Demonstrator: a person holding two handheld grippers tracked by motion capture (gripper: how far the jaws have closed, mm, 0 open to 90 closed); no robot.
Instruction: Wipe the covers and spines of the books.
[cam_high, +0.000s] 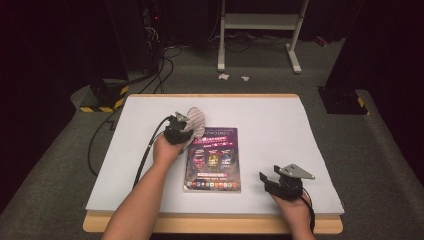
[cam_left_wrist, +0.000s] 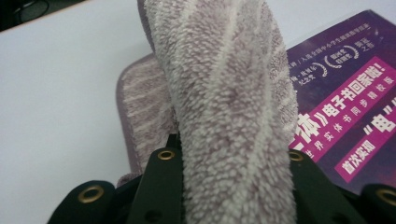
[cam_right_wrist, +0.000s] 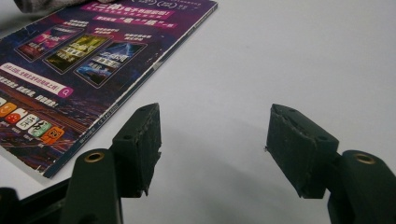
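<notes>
A purple book lies flat in the middle of the white table. My left gripper is shut on a folded, fuzzy lilac-and-cream cloth, which rests at the book's far left corner. In the left gripper view the cloth rises thick between the black jaws, its lower fold on the table beside the book. My right gripper stands open near the table's front right, with nothing between its jaws. Its view shows the two jaws wide apart over bare table, the book off to the left.
The table's wooden edge runs along the front. Beyond the far edge are a white metal stand, cables on the grey floor, and a black-and-yellow striped base at the left.
</notes>
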